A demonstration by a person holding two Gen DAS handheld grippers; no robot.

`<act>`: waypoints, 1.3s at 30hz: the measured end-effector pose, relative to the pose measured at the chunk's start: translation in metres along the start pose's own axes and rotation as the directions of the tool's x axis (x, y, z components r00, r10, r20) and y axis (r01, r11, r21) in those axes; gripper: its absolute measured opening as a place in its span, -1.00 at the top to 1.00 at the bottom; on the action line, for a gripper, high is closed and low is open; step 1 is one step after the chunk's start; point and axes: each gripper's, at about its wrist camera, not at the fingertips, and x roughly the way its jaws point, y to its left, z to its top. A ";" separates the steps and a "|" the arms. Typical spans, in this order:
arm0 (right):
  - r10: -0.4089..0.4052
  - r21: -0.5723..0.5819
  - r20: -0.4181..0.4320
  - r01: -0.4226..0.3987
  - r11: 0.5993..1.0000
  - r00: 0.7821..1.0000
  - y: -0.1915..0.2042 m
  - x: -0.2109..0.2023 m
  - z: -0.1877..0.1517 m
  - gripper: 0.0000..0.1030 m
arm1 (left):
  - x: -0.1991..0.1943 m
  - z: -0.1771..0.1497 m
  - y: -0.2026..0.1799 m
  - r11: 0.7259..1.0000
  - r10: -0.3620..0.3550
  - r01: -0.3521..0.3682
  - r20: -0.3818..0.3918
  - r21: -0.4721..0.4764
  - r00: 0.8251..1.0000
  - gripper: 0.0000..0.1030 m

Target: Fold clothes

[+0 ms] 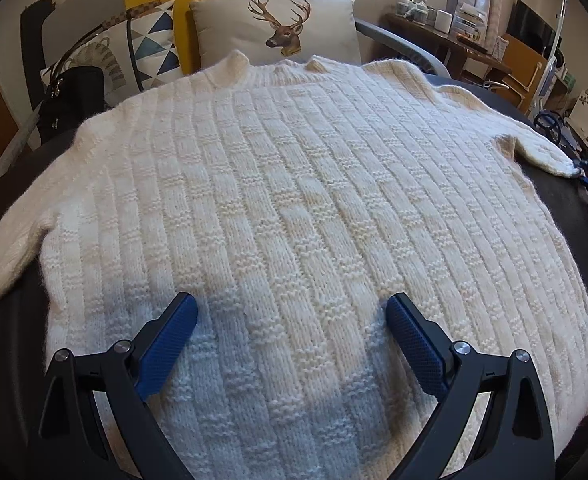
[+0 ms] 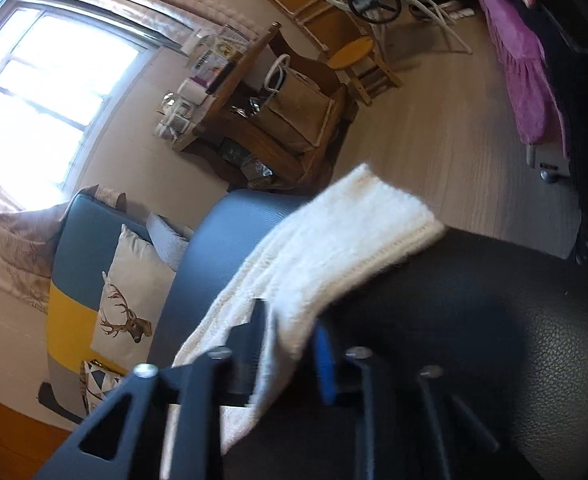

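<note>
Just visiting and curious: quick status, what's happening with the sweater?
Left gripper open over the sweater. Right gripper shut on the sleeve. Sweater flat, unfolded. Nothing in the way.

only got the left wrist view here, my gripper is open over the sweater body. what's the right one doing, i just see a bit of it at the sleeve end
Observer: The right gripper is shut on the sleeve of the white sweater; knit sits between its fingers.
Operator: is the cuff hanging off the edge
Observer: No, the cuff end lies past the fingers on the black surface, with wood floor beyond it.
Operator: anything near it on that side
Observer: A blue sofa arm runs right beside the sleeve, and the deer pillow sits behind that.
</note>
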 end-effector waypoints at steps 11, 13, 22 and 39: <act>0.127 -0.360 0.017 -0.113 0.926 0.992 0.120 -0.023 -0.016 0.89 | -0.004 0.007 0.007 1.000 -0.004 0.004 0.001 -0.029 1.000 -0.90; 0.210 -0.447 -0.015 -0.194 0.873 0.978 0.170 -0.033 -0.028 0.89 | -0.010 0.010 0.013 0.999 -0.007 0.007 0.019 -0.045 1.000 -0.90; 0.447 -0.599 -0.335 -0.554 0.578 0.830 0.363 -0.034 -0.160 0.89 | -0.034 0.002 0.051 0.989 0.003 0.008 0.074 -0.151 0.997 -0.90; 0.050 -0.640 -0.710 -0.673 0.371 0.703 0.401 0.058 -0.473 0.53 | -0.050 -0.014 0.151 0.942 0.064 -0.024 0.108 -0.336 0.992 -0.90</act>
